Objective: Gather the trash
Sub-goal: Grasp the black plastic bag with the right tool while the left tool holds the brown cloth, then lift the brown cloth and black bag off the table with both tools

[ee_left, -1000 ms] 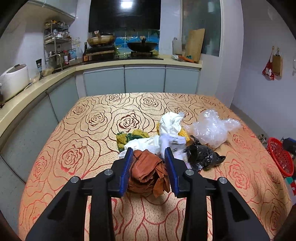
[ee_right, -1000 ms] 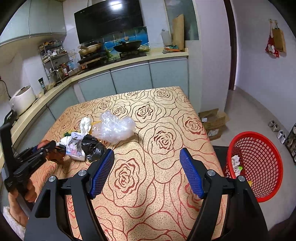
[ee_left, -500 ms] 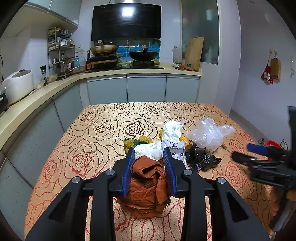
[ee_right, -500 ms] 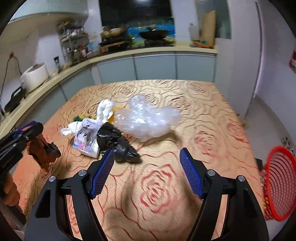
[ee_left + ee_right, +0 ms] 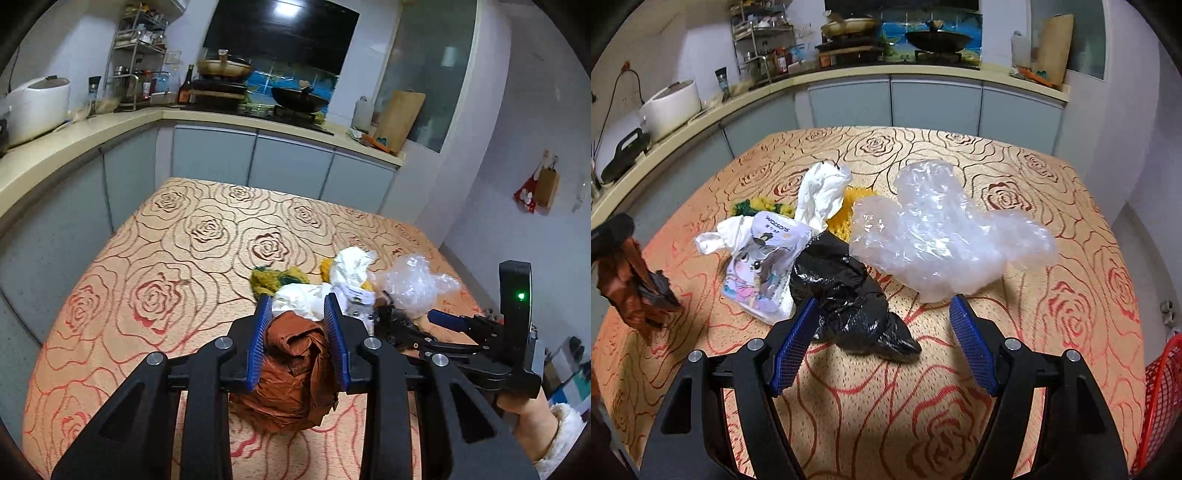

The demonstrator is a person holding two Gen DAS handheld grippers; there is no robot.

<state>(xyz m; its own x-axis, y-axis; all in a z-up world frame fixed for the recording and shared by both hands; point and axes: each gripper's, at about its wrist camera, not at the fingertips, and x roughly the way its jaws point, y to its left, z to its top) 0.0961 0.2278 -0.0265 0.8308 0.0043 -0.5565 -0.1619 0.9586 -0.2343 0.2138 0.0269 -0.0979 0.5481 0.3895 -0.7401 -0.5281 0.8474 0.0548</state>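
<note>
My left gripper (image 5: pixel 297 308) is shut on a crumpled brown bag (image 5: pixel 295 373) and holds it above the table; it also shows at the left of the right wrist view (image 5: pixel 631 280). My right gripper (image 5: pixel 882 306) is open, low over the table, with a black plastic bag (image 5: pixel 849 299) between its fingers. Behind lie a clear plastic bag (image 5: pixel 942 229), a printed white packet (image 5: pixel 764 266), a white bag (image 5: pixel 823 192) and yellow-green scraps (image 5: pixel 764 206). The right gripper shows in the left wrist view (image 5: pixel 417 325).
The table has a rose-patterned cloth (image 5: pixel 886 406). A red mesh basket (image 5: pixel 1160 402) stands on the floor off the table's right edge. Kitchen counter and cabinets (image 5: pixel 258 147) run behind and to the left, close to the table.
My left gripper has lifted the brown bag off the table. My right gripper has swung left from the basket side and come down to the black bag.
</note>
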